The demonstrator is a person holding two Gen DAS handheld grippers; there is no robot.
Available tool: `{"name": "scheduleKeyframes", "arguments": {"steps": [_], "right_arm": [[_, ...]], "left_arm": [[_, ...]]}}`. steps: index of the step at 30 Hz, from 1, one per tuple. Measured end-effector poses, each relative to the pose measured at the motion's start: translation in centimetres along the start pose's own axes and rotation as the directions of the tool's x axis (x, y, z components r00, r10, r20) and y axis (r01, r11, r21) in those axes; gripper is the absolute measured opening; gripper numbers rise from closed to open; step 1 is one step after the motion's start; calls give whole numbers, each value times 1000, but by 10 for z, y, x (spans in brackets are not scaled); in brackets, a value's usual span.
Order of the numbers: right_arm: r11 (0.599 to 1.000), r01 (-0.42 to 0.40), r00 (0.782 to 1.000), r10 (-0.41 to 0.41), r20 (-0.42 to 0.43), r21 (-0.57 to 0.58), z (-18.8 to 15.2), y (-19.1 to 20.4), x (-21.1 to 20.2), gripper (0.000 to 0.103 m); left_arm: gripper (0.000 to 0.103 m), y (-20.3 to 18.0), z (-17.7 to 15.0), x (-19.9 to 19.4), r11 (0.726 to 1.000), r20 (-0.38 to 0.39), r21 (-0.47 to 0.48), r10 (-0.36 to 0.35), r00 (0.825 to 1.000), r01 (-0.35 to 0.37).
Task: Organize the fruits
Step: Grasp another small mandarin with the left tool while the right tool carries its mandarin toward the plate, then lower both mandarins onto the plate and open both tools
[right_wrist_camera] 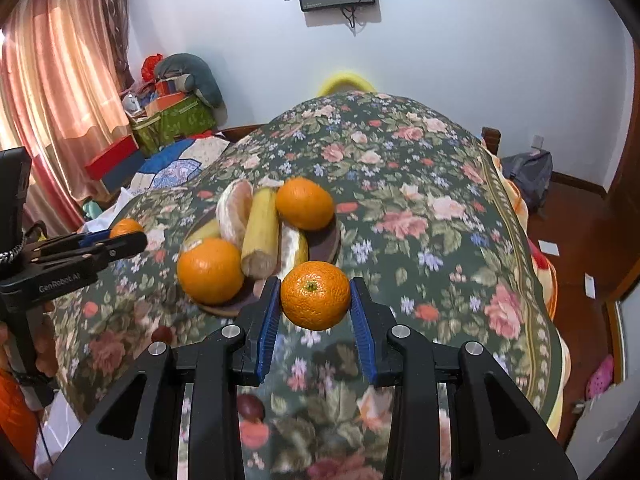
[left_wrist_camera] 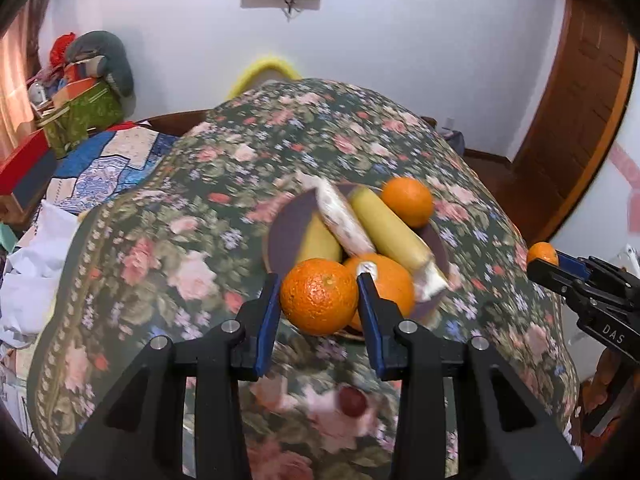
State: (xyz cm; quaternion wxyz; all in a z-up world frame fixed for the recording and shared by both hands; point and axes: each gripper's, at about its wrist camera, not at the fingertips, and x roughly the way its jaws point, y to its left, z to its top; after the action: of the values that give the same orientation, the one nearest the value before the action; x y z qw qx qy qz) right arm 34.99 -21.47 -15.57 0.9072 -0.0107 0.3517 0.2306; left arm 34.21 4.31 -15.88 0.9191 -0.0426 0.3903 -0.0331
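Note:
A dark round plate on the floral cloth holds bananas, a peeled pale fruit and two oranges. My left gripper is shut on an orange at the plate's near edge. My right gripper is shut on another orange just right of the plate. Each gripper shows in the other's view, the right one at far right, the left one at left, each with its orange.
A small dark red fruit lies on the cloth near me, another to the left. The floral cloth covers a bed. Boxes and bags stack at back left. The floor lies to the right.

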Motion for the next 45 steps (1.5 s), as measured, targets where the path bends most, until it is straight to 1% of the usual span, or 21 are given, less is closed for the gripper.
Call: {"name": "scheduleKeyframes", "arguments": {"steps": [4, 9, 13, 22, 26, 31, 37, 41, 42, 43, 45], "right_arm": [[1000, 0, 1000, 0, 11, -9, 11, 0, 10, 31], [1000, -3, 1000, 3, 15, -12, 23, 0, 25, 32], [1000, -4, 1000, 4, 4, -17, 29, 1, 39, 32], [999, 9, 999, -12, -49, -46, 30, 1, 75, 32], [999, 4, 998, -7, -64, -48, 30, 2, 86, 32], [999, -2, 997, -1, -80, -45, 28, 1, 97, 32], [1000, -24, 995, 24, -95, -1, 22, -4, 106, 32], [1000, -25, 995, 23, -96, -15, 23, -2, 106, 32], [1000, -23, 995, 21, -96, -18, 23, -1, 107, 32], [1000, -21, 995, 19, -96, -19, 24, -1, 107, 32], [1000, -20, 995, 18, -99, -20, 24, 0, 107, 32]], "left_arm": [[38, 12, 11, 5, 1000, 10, 2, 24, 1000, -24], [38, 16, 21, 18, 999, 16, 18, 41, 999, -41], [38, 18, 27, 35, 999, 4, 19, 50, 999, -50], [38, 17, 32, 72, 999, -32, 26, 44, 998, -44], [38, 20, 33, 85, 999, -48, 19, 42, 998, -41], [38, 23, 36, 96, 1000, -61, 9, 31, 998, -30], [38, 21, 39, 106, 999, -76, 9, 32, 997, -31], [38, 20, 40, 108, 999, -80, 6, 37, 996, -37], [39, 20, 41, 109, 999, -82, 2, 33, 996, -33], [43, 21, 41, 109, 1000, -84, -2, 30, 996, -30], [47, 20, 42, 108, 1000, -84, -2, 25, 996, -26]]}}
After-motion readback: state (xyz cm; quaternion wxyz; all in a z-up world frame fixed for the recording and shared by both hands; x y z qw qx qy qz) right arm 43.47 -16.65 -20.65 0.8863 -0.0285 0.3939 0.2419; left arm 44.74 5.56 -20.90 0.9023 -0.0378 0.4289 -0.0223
